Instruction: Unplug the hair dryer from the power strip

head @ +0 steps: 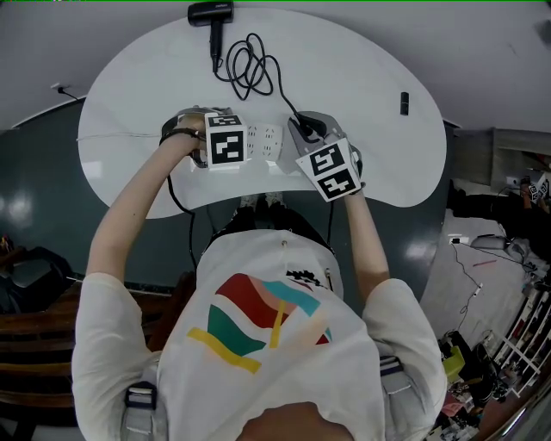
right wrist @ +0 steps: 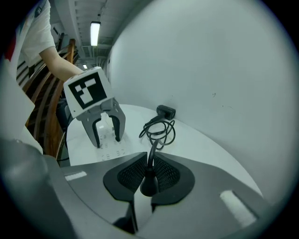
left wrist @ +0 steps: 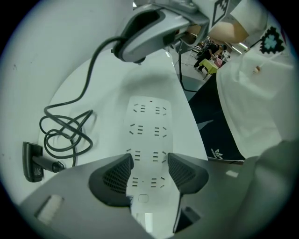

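Hair dryer [head: 211, 13] is laid flat at the far edge of the worktop [head: 362, 69], barrel crosswise, handle pointed back toward the person. Cord [head: 250, 69] is run in loose loops from the handle to the right claw [right wrist: 148, 175], which is closed narrowly on the dark plug [right wrist: 148, 183]. Power strip [head: 265, 142] is laid left-to-right near the front edge. Left claw [left wrist: 148, 170] is stood straight down over it, spread wide, nothing clamped. Worktop is white and rounded, floor [head: 52, 172] dark. A small dark object [head: 405, 103] is seen well apart at right.
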`<state>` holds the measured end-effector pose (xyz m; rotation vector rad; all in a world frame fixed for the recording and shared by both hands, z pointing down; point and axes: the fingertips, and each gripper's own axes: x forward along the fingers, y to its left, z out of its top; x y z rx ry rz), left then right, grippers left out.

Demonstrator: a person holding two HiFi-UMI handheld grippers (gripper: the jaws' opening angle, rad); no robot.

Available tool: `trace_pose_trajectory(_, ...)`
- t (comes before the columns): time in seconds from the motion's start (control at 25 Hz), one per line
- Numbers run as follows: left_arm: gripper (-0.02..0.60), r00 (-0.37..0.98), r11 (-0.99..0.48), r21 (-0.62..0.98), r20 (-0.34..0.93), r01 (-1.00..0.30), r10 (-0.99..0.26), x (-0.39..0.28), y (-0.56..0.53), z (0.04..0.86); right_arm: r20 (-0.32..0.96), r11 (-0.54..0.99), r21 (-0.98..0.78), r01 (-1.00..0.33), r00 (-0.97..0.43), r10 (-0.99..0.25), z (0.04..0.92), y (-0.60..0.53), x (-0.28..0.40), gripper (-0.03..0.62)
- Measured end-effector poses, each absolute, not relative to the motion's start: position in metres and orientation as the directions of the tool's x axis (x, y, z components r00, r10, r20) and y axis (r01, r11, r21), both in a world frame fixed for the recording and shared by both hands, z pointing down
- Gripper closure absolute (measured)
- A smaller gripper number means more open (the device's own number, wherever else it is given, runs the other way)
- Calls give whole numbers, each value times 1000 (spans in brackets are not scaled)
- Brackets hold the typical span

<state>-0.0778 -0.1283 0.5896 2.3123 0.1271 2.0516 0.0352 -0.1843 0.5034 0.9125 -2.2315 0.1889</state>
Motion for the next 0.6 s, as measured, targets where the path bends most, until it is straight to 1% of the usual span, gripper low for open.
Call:
trace_pose_trajectory(0.32, 330, 114, -996, 89, 989, 27, 92, -77, -128, 588, 735, 712, 123, -691, -419, -533, 548, -169, 69, 537)
trace_pose_trajectory(0.6, 330, 114, -996, 90, 989, 24, 93, -77, -128, 587, 773, 689, 109, -717, -375, -512, 573, -158, 84, 536)
